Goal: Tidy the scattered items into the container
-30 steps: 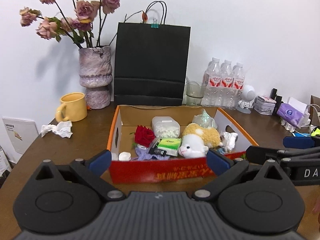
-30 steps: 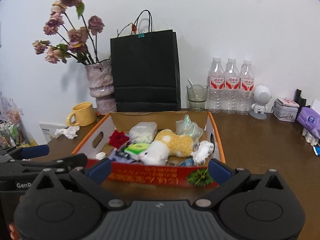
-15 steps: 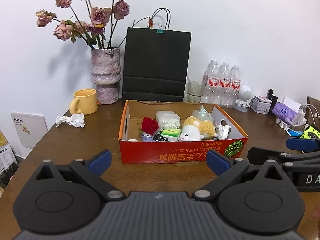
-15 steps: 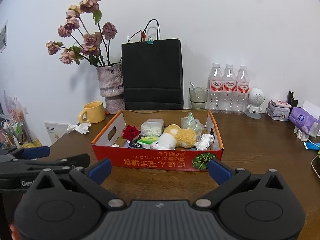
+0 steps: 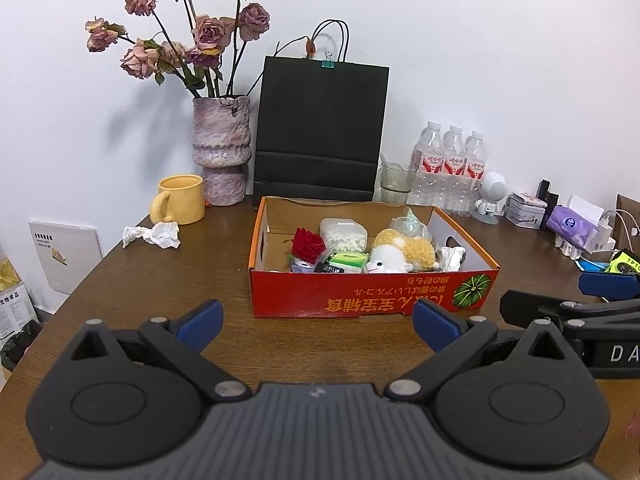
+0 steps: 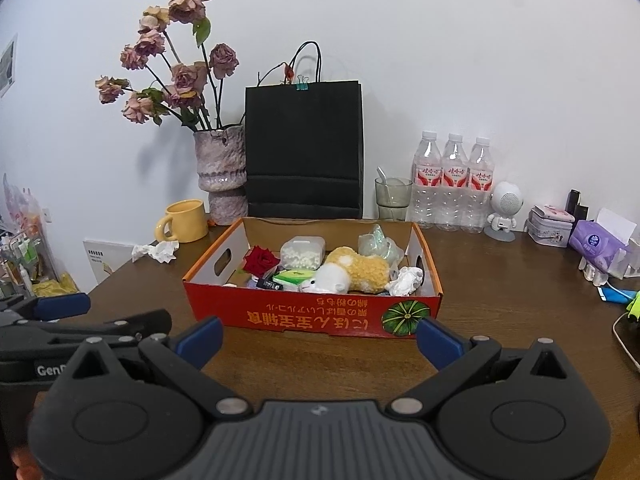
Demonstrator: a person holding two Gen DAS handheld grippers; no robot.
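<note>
A red cardboard box stands on the brown table. It holds a red rose, a clear tub of white beads, a green packet, a plush sheep and crumpled white paper. My left gripper is open and empty, held back from the box's front wall. My right gripper is open and empty, also in front of the box. Each gripper shows at the edge of the other's view.
A crumpled tissue lies on the table left of the box, by a yellow mug. Behind stand a vase of dried roses, a black paper bag, a glass and three water bottles. Small items crowd the right side.
Both grippers have drawn back from the box and risen, so the box looks smaller and farther. Both stay open and empty. Nothing in the box has moved.
</note>
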